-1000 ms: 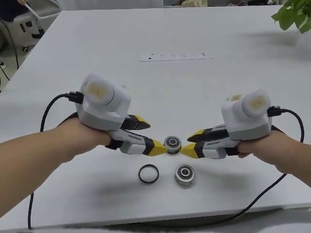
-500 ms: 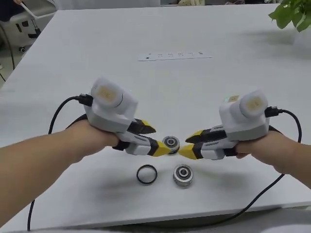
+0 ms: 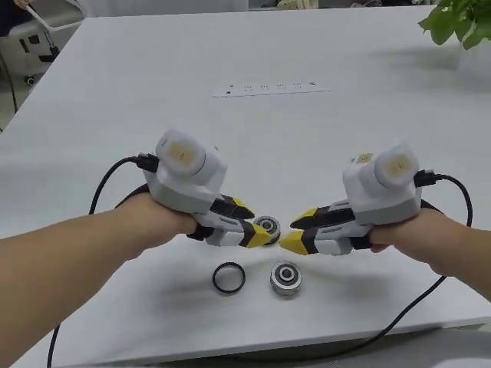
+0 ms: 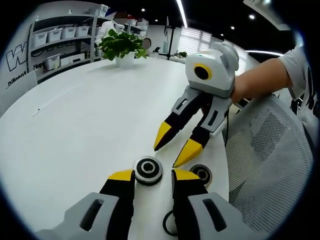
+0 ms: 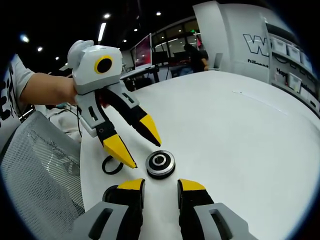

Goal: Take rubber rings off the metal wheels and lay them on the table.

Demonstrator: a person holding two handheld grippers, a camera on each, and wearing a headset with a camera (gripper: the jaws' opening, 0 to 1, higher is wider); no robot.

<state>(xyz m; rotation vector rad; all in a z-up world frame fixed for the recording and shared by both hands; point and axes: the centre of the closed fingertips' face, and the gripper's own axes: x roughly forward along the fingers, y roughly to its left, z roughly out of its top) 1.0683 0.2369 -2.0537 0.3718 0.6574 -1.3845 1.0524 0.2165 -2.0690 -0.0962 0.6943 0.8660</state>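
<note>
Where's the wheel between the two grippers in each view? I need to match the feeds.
Head view: wheel below centre, between the facing yellow jaw tips.
Left gripper view: wheel low centre, just beyond that view's own jaws.
Right gripper view: wheel near centre, just ahead of its own jaws.
Shared landmark: the loose rubber ring lying beside it.

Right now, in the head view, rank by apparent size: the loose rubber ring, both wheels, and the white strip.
1. white strip
2. loose rubber ring and near wheel: look alike
3. far wheel: partly hidden and farther, so unsure
</note>
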